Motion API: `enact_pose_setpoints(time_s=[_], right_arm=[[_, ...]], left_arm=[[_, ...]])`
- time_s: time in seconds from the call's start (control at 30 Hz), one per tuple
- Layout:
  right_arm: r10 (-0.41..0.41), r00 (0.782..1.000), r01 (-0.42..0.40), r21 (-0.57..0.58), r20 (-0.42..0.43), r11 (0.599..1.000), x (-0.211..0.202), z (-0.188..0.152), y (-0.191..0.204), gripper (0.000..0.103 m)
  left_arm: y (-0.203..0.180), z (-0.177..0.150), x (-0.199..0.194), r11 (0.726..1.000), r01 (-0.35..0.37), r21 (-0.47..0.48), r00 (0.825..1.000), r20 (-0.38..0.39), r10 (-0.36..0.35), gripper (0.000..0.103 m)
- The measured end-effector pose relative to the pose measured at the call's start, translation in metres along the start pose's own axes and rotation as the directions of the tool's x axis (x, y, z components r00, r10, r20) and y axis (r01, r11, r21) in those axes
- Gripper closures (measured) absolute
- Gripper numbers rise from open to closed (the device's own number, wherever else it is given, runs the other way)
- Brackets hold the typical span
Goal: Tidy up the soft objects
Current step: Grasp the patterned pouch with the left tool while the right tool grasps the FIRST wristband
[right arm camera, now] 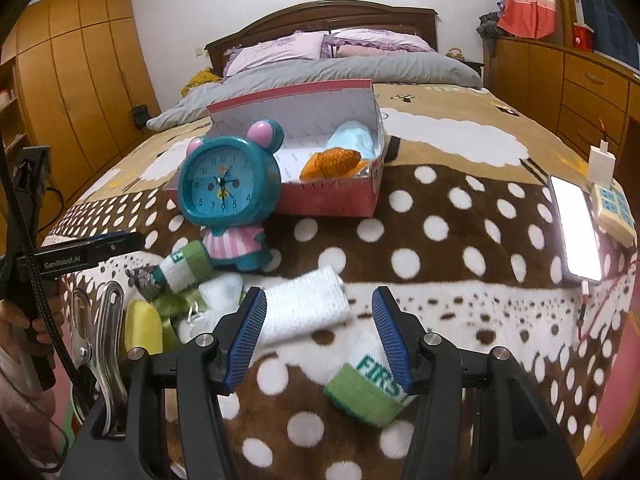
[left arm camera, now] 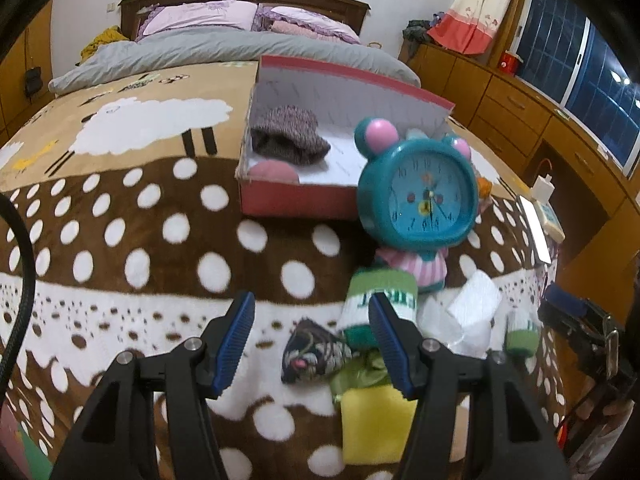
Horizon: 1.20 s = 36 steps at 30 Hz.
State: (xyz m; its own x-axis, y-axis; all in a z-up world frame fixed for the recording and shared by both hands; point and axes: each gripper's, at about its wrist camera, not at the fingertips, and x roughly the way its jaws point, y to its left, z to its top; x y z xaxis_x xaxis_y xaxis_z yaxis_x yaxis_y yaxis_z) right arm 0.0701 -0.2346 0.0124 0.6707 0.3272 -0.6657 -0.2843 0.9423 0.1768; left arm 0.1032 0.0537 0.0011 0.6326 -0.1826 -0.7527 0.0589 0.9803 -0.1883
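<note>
My left gripper [left arm camera: 311,308] is open above the dotted blanket [left arm camera: 160,240]. A dark patterned pouch [left arm camera: 312,350] lies between its fingers. A green-and-white wristband [left arm camera: 380,300] sits just behind its right finger, a yellow sponge [left arm camera: 376,424] below. My right gripper [right arm camera: 319,304] is open too. A white rolled sock [right arm camera: 308,310] lies between its fingers, close to the left one. A second green wristband [right arm camera: 366,384] rests under the right finger. The pink box [right arm camera: 332,200] beyond holds an orange soft toy [right arm camera: 332,164] and a pale blue item [right arm camera: 356,140]. The left wrist view shows a knitted hat [left arm camera: 288,136] and a pink ball [left arm camera: 276,172] in the box.
A teal bear-shaped alarm clock [right arm camera: 228,188] stands in front of the box, next to the soft things. A lit phone [right arm camera: 574,228], a power strip [right arm camera: 614,208] and a charger [right arm camera: 602,164] lie at the bed's right edge. A metal clip [right arm camera: 100,320] hangs at lower left. Wooden cabinets line both sides.
</note>
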Motion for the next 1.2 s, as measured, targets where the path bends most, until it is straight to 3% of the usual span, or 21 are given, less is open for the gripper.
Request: enact_pose_setpoints(time_s=[0.63, 0.8, 1.2], right_arm=[[-0.06, 0.998, 0.061, 0.042, -0.033, 0.997, -0.011, -0.032, -0.019, 0.047], [-0.064, 0.997, 0.065, 0.048, -0.035, 0.997, -0.011, -0.037, -0.024, 0.047], [-0.09, 0.992, 0.096, 0.063, -0.084, 0.993, 0.004, -0.046, -0.031, 0.047]], left_arm=[[0.003, -0.03, 0.02, 1.0, -0.011, -0.016, 0.998, -0.065, 0.01, 0.041], [0.009, -0.031, 0.029, 0.998, 0.011, -0.066, 0.994, -0.105, -0.018, 0.041], [0.006, -0.032, 0.035, 0.998, 0.005, -0.068, 0.995, -0.101, -0.012, 0.043]])
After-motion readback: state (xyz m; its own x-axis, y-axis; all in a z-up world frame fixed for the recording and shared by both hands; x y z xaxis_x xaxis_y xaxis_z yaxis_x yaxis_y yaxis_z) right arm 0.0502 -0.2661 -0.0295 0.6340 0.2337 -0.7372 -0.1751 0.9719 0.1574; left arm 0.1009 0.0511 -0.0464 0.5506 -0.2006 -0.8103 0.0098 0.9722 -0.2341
